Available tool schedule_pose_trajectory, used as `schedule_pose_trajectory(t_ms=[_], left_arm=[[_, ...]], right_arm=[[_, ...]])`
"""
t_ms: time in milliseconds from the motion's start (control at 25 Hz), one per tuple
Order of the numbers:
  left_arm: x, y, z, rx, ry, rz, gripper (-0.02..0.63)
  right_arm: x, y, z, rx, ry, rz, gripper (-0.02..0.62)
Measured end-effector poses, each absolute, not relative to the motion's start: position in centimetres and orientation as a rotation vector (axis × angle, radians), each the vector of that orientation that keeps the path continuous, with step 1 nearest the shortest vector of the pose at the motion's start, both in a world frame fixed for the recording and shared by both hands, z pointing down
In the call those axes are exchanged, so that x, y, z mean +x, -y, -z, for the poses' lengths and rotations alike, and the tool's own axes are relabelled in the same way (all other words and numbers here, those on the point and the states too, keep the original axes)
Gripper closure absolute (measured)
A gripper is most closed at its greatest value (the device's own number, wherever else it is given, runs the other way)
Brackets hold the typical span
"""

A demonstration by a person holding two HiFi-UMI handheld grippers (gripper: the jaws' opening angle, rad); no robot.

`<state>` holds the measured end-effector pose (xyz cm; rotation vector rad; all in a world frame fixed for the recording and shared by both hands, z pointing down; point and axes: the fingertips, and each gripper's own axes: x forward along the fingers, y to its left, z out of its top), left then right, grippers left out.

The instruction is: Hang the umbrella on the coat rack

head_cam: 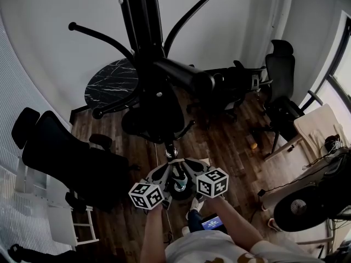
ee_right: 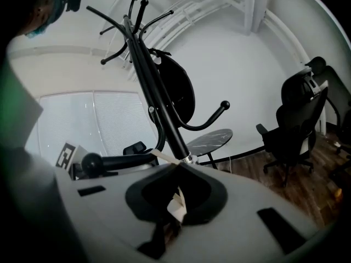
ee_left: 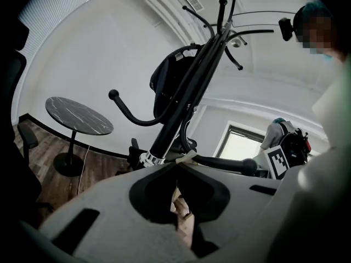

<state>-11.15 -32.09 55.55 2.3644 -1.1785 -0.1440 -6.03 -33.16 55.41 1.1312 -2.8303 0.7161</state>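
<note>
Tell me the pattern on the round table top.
The round table top is black marble with thin white veins, clearest in the head view.

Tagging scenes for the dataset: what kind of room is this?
Likely a small office or meeting room: black office chairs, a round marble-top table, and a coat rack on wood flooring.

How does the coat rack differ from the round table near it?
The coat rack is a tall slim pole with curved, ball-tipped arms; the round table is low, a flat top on one pedestal. The coat rack is plain black; the round table has a dark marble top with pale veins. Both are dark.
</note>
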Motion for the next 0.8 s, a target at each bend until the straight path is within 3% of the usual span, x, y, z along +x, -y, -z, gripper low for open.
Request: schedule_pose_trajectory(t_ms=[800], left_arm=[[-10.2,32.3,-56.4,2.432,1.158,0.013,0.584]], right_arm=[[-7.2,32.8,-56.6,1.029,2.811,-0.656,0.578]])
